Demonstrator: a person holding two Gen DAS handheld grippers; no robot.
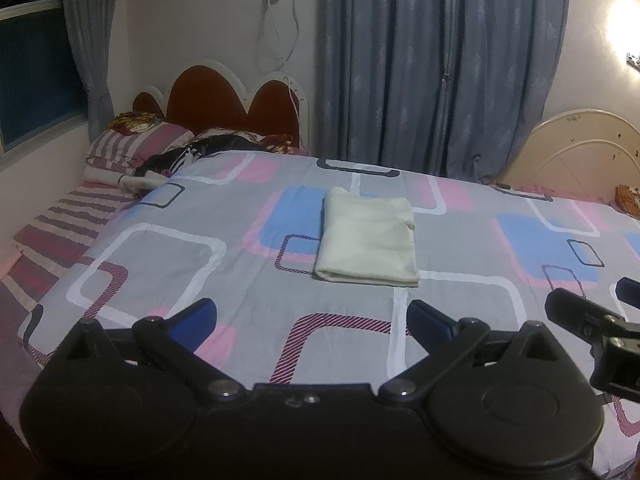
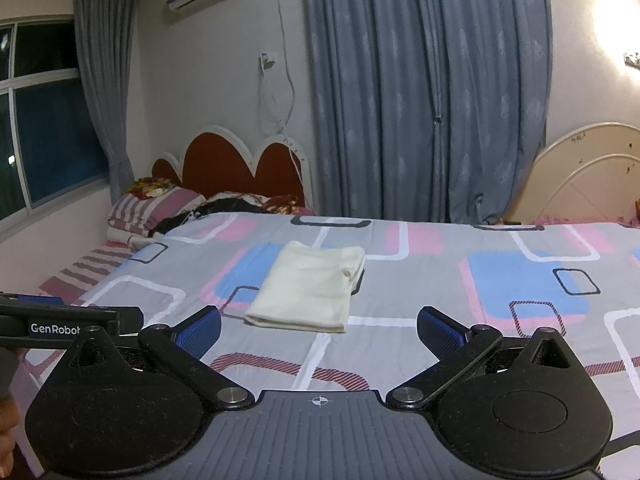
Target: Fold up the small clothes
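A folded cream cloth (image 1: pixel 368 236) lies flat on the grey, pink and blue patterned bedcover (image 1: pixel 224 216); it also shows in the right wrist view (image 2: pixel 310 287). My left gripper (image 1: pixel 312 320) is open and empty, held above the cover just short of the cloth's near edge. My right gripper (image 2: pixel 319 330) is open and empty, also just short of the cloth. The right gripper's tip shows at the right edge of the left wrist view (image 1: pixel 588 316). The left gripper's body shows at the left edge of the right wrist view (image 2: pixel 60 326).
Striped pillows (image 1: pixel 136 146) and a dark garment (image 1: pixel 188 154) lie at the head of the bed by a red headboard (image 1: pixel 224 100). Blue curtains (image 1: pixel 432 60) hang behind. A cream bed frame (image 1: pixel 580 148) stands at the right. A window (image 2: pixel 36 140) is at the left.
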